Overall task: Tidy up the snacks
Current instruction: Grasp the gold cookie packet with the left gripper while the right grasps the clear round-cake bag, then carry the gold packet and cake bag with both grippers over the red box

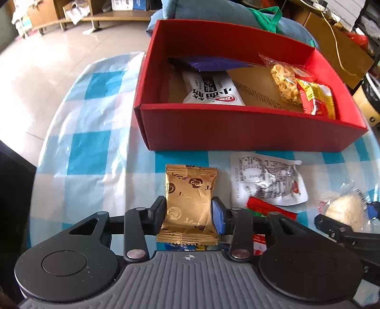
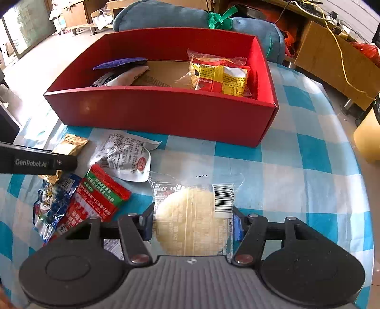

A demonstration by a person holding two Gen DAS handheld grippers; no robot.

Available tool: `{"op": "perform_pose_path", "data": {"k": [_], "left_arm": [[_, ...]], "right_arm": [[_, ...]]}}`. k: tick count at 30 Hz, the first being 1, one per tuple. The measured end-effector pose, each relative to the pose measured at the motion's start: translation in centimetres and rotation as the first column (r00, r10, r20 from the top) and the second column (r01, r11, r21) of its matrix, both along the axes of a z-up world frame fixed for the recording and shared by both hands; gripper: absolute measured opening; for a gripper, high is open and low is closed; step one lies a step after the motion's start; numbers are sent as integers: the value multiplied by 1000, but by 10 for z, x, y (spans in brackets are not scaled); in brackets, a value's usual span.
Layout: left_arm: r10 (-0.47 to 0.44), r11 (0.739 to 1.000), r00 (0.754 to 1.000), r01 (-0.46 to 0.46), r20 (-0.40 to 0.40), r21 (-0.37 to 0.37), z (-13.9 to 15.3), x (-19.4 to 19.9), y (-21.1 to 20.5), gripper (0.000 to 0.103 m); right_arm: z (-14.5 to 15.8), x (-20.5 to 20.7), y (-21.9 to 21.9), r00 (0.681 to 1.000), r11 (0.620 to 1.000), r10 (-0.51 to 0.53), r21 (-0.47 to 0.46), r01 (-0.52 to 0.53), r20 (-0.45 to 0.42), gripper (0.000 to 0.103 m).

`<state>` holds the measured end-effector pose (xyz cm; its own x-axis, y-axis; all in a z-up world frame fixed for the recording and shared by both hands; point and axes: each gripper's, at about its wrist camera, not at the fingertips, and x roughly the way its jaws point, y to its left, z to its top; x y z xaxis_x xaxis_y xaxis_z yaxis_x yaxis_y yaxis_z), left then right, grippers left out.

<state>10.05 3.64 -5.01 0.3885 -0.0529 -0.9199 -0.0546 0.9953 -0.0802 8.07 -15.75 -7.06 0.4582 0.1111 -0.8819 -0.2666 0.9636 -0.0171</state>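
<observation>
My left gripper (image 1: 188,212) is shut on a gold snack packet (image 1: 188,199), held in front of the red box (image 1: 237,133). My right gripper (image 2: 192,224) is shut on a clear-wrapped pale round cake (image 2: 190,218); the cake also shows in the left wrist view (image 1: 344,210). The red box (image 2: 166,111) holds a white packet (image 1: 211,92), a purple packet (image 1: 209,64) and a yellow-red noodle snack (image 2: 218,76). On the checked tablecloth lie a white-grey pouch (image 2: 125,156), a red-green packet (image 2: 99,197) and a blue packet (image 2: 54,202).
The round table (image 2: 308,166) has a blue-white checked cloth. A blue cushion (image 2: 166,16) with a green bag lies behind the box. Cardboard boxes (image 2: 332,54) and a yellow cable stand at the right. Tiled floor lies to the left.
</observation>
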Motion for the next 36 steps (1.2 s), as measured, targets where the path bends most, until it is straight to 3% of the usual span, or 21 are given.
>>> {"op": "perform_pose_path", "data": {"k": [19, 36], "left_arm": [[-32, 998, 999, 33, 37, -44, 24, -30, -5, 48], [-84, 992, 983, 97, 164, -77, 63, -19, -30, 49]], "right_arm": [[32, -23, 6, 998, 999, -17, 52, 14, 68, 54], [55, -11, -4, 990, 993, -56, 115, 41, 132, 54]]}}
